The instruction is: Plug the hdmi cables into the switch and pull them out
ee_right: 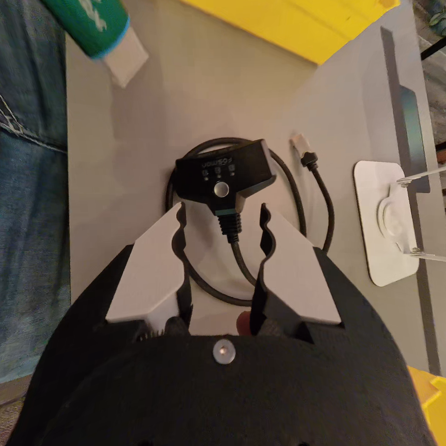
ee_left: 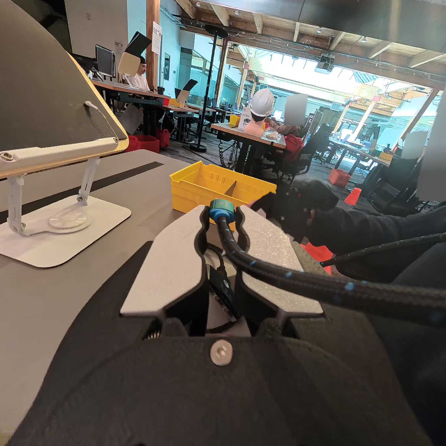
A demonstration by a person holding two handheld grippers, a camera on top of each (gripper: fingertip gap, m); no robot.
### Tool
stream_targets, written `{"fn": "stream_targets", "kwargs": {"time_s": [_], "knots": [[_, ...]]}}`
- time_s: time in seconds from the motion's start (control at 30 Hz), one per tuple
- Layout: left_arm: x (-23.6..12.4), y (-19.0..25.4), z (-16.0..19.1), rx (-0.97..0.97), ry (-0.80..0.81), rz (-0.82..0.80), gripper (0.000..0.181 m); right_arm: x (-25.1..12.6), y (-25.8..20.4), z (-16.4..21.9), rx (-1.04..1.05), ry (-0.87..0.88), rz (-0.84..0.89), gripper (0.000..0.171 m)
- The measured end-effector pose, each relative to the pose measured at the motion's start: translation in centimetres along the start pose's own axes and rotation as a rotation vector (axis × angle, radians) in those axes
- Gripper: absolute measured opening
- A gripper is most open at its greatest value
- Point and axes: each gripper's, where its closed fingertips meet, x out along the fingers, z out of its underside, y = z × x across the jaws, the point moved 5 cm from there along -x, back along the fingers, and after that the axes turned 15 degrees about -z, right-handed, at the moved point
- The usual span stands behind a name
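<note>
On the grey tabletop, the right gripper gapes empty over the HDMI switch; the left gripper pinches a braided HDMI cable (yellow bin at twelve o'clock, open workshop behind).

The left hand-held gripper hides most of the switch beneath it.

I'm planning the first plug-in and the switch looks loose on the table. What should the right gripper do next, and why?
Probably ease the right gripper forward and close on the switch. Its jaws are open just short of the switch, which lies free on the table, while the left gripper already pinches the HDMI plug.
</note>
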Motion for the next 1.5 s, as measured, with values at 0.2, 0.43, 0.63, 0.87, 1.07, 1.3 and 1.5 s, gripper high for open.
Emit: {"fn": "stream_targets", "kwargs": {"time_s": [0.2, 0.43, 0.63, 0.87, 1.07, 1.3, 1.5], "knots": [[-0.5, -0.1, 0.7, -0.012, -0.011, -0.001, 0.02, 1.6, -0.4, 0.3, -0.108, -0.132, 0.17, 0.059], [-0.5, -0.3, 0.8, -0.02, -0.013, -0.006, 0.02, 4.1, 0.5, 0.8, -0.087, -0.306, 0.165, 0.065], [-0.5, -0.4, 0.9, -0.022, -0.018, -0.005, 0.02, 5.1, 1.3, 0.5, -0.028, -0.322, 0.095, 0.048], [-0.6, -0.8, 0.8, -0.025, -0.015, -0.016, 0.02, 6.3, 2.2, 0.7, 0.082, -0.218, -0.056, 0.038], [-0.7, -0.9, 0.8, -0.026, -0.017, -0.013, 0.02, 6.5, 2.7, 0.6, 0.167, -0.163, -0.096, 0.053], [-0.6, -0.8, 1.0, -0.028, -0.023, -0.01, 0.02, 7.2, 2.8, 0.3, 0.205, -0.088, -0.13, 0.038], [-0.5, -0.9, 1.1, -0.026, -0.025, -0.015, 0.02, 7.0, 2.9, 0.7, 0.222, -0.078, -0.132, 0.036]]}}
